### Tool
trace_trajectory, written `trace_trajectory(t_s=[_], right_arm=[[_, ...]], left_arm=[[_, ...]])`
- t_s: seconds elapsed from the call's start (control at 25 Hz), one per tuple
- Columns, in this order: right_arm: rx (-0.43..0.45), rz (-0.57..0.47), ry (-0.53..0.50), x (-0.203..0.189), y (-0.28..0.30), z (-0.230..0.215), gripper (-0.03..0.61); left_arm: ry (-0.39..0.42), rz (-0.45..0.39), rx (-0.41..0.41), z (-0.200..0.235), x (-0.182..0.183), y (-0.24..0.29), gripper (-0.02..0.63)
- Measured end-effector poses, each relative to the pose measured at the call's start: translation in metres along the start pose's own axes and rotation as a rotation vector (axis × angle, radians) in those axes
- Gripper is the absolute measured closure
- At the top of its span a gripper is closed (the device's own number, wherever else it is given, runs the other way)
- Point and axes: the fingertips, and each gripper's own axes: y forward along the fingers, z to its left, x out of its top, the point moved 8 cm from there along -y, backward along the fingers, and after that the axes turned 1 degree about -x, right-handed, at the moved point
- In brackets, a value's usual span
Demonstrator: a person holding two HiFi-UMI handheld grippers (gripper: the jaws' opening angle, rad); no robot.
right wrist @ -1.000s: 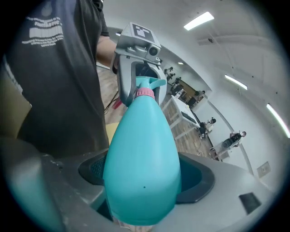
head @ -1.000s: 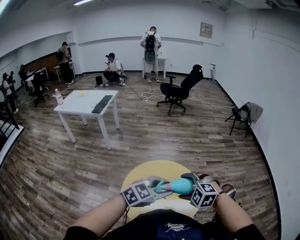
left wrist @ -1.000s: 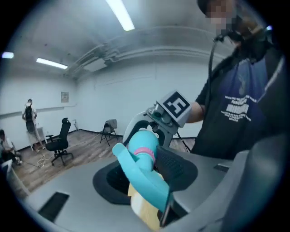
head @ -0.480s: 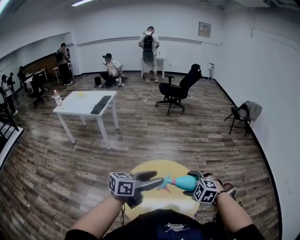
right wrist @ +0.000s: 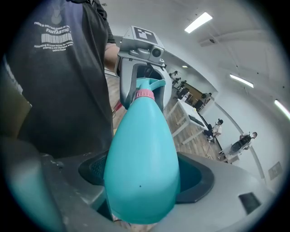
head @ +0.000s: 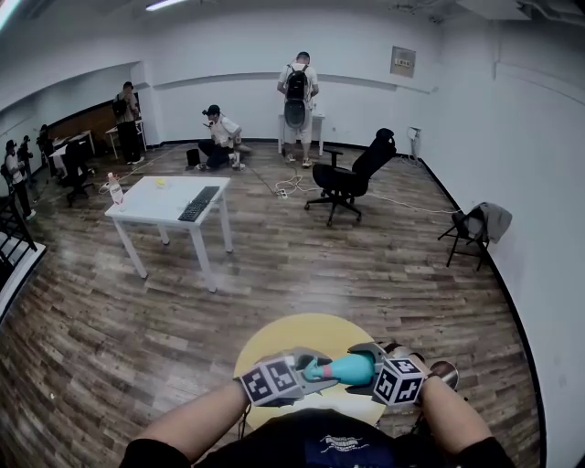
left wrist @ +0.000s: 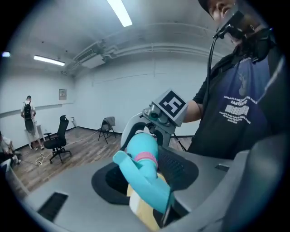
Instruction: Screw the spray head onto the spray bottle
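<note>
Back from its leftward swing, left gripper (head: 313,370) has just been closing its jaws onto the head (left wrist: 141,168) for another twist; right gripper (head: 367,368) clamps the bottle (right wrist: 142,167) level, bracing it over the surface (head: 274,343).

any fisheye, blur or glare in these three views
Head view: heavy fisheye, walls and floorboards bow outward; lighting even, no blur. Left gripper view: dark round vignette, the close spray head looks soft, ceiling strip light blown out. Right gripper view: same vignette, spray bottle fills the middle, evenly lit without glare.
</note>
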Motion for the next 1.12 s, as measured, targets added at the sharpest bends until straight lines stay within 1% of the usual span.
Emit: trace_trajectory(t_s=[0.08,0.12,0.16,0.24,0.28,0.36,0.4,0.44,0.48,0.52,0.56,0.6,0.64,0.68,0.72,0.76,0.8,0.84,0.88,0.92,1.0,1.08,1.12], right_arm=[[-0.002,0.003,0.002,0.0,0.003,-0.001,0.157],[0.001,0.005,0.003,0.0,0.006,-0.002,0.158],[0.008,0.005,0.006,0.001,0.007,-0.003,0.158],[0.007,0.002,0.024,-0.002,0.008,-0.007,0.158],[-0.012,0.005,0.042,-0.005,0.007,-0.011,0.158],[-0.071,0.023,0.098,-0.017,0.004,-0.021,0.158],[-0.096,0.038,0.13,-0.026,0.003,-0.024,0.158],[-0.114,0.055,0.156,-0.035,0.001,-0.025,0.158],[-0.124,0.073,0.171,-0.041,-0.001,-0.024,0.158],[-0.129,0.09,0.174,-0.045,-0.002,-0.022,0.158],[-0.132,0.102,0.165,-0.045,-0.001,-0.02,0.158],[-0.134,0.109,0.148,-0.041,0.0,-0.019,0.158],[-0.135,0.11,0.125,-0.035,0.002,-0.017,0.158],[-0.133,0.106,0.097,-0.026,0.004,-0.016,0.158],[-0.128,0.099,0.064,-0.017,0.005,-0.014,0.158],[-0.12,0.097,0.027,-0.009,0.007,-0.013,0.158],[-0.109,0.101,-0.009,-0.004,0.008,-0.012,0.158],[-0.094,0.104,-0.037,-0.003,0.008,-0.01,0.16],[-0.071,0.094,-0.045,-0.005,0.007,-0.008,0.16],[-0.044,0.071,-0.036,-0.007,0.006,-0.004,0.159],[-0.009,0.036,-0.013,-0.009,0.004,0.002,0.158],[0.0,0.037,-0.009,-0.009,0.007,0.004,0.158],[0.003,0.038,-0.005,-0.009,0.008,0.003,0.158]], left_arm=[[0.042,0.038,-0.002,0.002,0.0,0.0,0.403],[0.039,0.045,-0.002,0.003,-0.001,0.0,0.403],[0.015,0.043,-0.003,0.005,-0.003,0.0,0.403],[-0.084,-0.001,0.003,0.011,-0.006,-0.001,0.399],[-0.15,-0.046,0.015,0.017,-0.007,-0.003,0.394],[-0.308,-0.176,0.049,0.03,-0.011,-0.016,0.382],[-0.395,-0.244,0.071,0.037,-0.016,-0.027,0.358],[-0.472,-0.299,0.097,0.043,-0.022,-0.038,0.354],[-0.533,-0.335,0.125,0.049,-0.028,-0.048,0.354],[-0.574,-0.353,0.145,0.054,-0.033,-0.057,0.354],[-0.598,-0.357,0.149,0.056,-0.036,-0.061,0.354],[-0.605,-0.347,0.135,0.056,-0.036,-0.061,0.354],[-0.592,-0.323,0.107,0.052,-0.033,-0.056,0.354],[-0.557,-0.283,0.075,0.046,-0.028,-0.046,0.354],[-0.494,-0.232,0.051,0.038,-0.022,-0.033,0.351],[-0.397,-0.178,0.04,0.029,-0.015,-0.02,0.347],[-0.276,-0.129,0.041,0.021,-0.009,-0.01,0.41],[-0.154,-0.086,0.047,0.013,-0.004,-0.004,0.425],[-0.067,-0.053,0.046,0.008,-0.002,-0.001,0.428],[-0.024,-0.029,0.034,0.004,-0.001,0.001,0.428],[0.008,0.004,0.01,-0.001,-0.001,0.001,0.428],[0.009,0.021,0.009,-0.002,-0.004,0.002,0.426],[-0.015,0.017,0.011,0.0,-0.005,0.001,0.426]])
